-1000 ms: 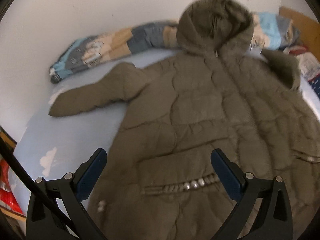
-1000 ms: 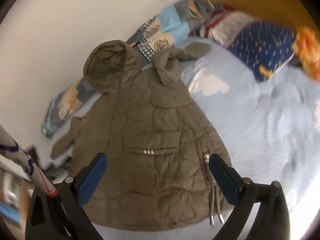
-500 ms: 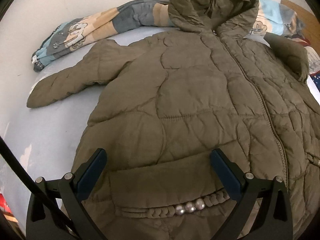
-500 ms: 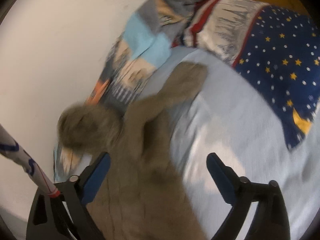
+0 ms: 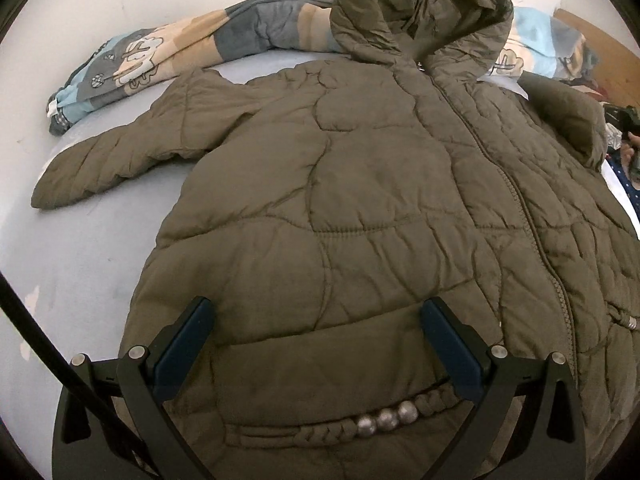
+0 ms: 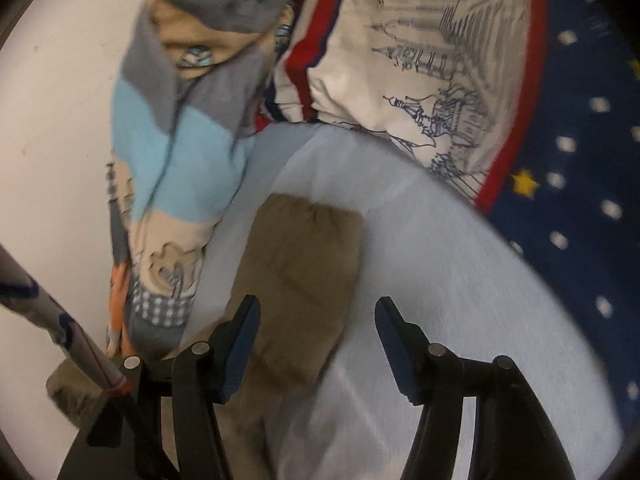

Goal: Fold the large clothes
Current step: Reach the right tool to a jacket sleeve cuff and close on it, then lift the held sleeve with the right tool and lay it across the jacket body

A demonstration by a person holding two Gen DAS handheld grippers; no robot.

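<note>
A: Where is the coat [image 5: 360, 200]?

B: It lies flat on the bed [image 5: 80, 248], front side up, zipped, directly under and ahead of the left claw [image 5: 316, 344]. Its hood [image 5: 420, 8] is at the far end from this claw, and one sleeve [image 5: 120, 160] goes out to the left on the sheet.

A: And the left claw itself?

B: Its jaws are wide apart above the lower front of the coat, with the pocket trim and three silver beads [image 5: 386, 420] just below them. They grip nothing.

A: The right claw [image 6: 316, 344]?

B: It is above the other sleeve [image 6: 304, 272], which lies between its jaws. The jaws are closing, but the pads do not yet press on the cloth. This view is blurred.

A: What is around?

B: Left of the right claw is a striped blanket [image 6: 172, 160] beside the wall [image 6: 60, 80]. Ahead is a pillow [image 6: 400, 80] with drawn buildings, and to the right a blue cover [image 6: 580, 160] with stars.
</note>
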